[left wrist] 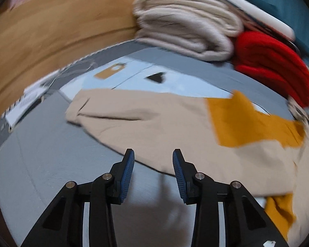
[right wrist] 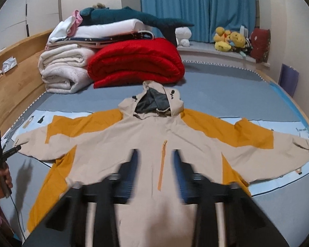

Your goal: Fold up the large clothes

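Observation:
A beige and mustard hooded jacket [right wrist: 146, 135] lies spread face up on the grey bed [right wrist: 226, 94], both sleeves stretched out sideways. In the right wrist view my right gripper [right wrist: 155, 154] hovers over the jacket's front beside the orange zip, blurred, with its fingers apart and nothing between them. In the left wrist view the jacket's left sleeve [left wrist: 154, 119] lies across the bed. My left gripper [left wrist: 153, 154] stands open just above the sleeve's near edge, holding nothing. A hand [right wrist: 0, 183] holding that gripper shows at the left edge of the right wrist view.
Folded red [right wrist: 136, 61] and white [right wrist: 63, 72] blankets are stacked at the head of the bed, with a plush shark [right wrist: 134, 16] on top. A wooden bed frame [right wrist: 14, 86] runs along the left. Soft toys [right wrist: 230, 39] sit on the sill by the blue curtain.

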### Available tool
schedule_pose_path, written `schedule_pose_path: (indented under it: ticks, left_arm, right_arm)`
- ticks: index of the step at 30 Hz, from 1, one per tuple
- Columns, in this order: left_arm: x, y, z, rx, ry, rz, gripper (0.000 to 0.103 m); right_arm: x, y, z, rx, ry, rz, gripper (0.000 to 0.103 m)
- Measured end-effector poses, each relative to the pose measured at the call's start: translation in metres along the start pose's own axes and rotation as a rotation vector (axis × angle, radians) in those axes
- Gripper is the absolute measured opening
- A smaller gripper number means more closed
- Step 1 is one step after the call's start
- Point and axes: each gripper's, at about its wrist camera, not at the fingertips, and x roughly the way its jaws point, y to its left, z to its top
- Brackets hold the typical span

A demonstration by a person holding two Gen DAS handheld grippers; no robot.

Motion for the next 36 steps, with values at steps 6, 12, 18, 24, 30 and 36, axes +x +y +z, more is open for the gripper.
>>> schedule_pose_path:
  ticks: [6, 12, 18, 24, 30, 36]
  left_arm:
    - [0.046, 0.057, 0.01, -0.206, 0.082, 0.006, 0.038]
    - [0.078, 0.089, 0.012, -0.378, 0.139, -0.039, 0.04]
    - [0.084, 0.084, 0.016, -0.366, 0.11, -0.033, 0.036]
    - [0.074, 0.087, 0.025, -0.406, 0.079, -0.019, 0.003]
    - [0.025, 0.033, 0.058, -0.286, -0.064, 0.006, 0.0]
    - [-0.039, -0.091, 0.074, -0.09, -0.166, -0.182, 0.0]
  right_arm:
    - [0.028, -0.006, -0.008, 0.008, 0.071, 0.011, 0.03]
    - [0.05, -0.013, -0.016, 0.023, 0.133, 0.006, 0.044]
    - [0.063, -0.015, -0.02, 0.033, 0.17, 0.002, 0.044]
    - [0.062, -0.018, -0.019, 0.046, 0.176, -0.011, 0.043]
    - [0.055, -0.03, -0.014, 0.085, 0.172, -0.036, 0.025]
    - [0.04, -0.039, -0.011, 0.095, 0.159, -0.043, 0.025]
